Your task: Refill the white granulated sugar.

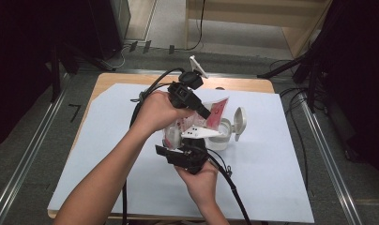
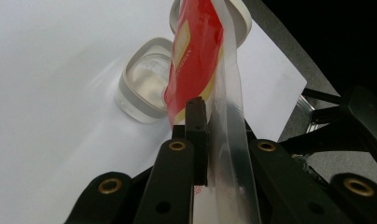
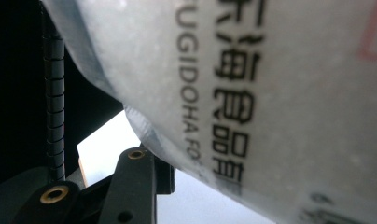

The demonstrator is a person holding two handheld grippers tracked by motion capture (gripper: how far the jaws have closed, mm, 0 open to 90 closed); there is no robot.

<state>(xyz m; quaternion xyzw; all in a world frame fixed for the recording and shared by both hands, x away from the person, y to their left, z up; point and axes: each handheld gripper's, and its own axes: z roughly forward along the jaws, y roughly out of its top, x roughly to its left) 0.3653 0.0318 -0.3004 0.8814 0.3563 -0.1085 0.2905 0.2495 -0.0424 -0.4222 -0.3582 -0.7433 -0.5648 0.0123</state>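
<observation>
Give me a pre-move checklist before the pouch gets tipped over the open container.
1. Left tool clamped on the pouch: ok, its jaws pinch the clear edge strip.
2. Right tool gripping the pouch: cannot tell; the pouch sits against its camera, and one jaw shows beside it.
3. Container open: ok, its lid is flipped up to the side.
4. Pouch held above the container: ok in the high view, red end toward the opening.
5. Pouch top torn open: cannot tell.
6. Container standing flat on the white sheet: ok.
</observation>
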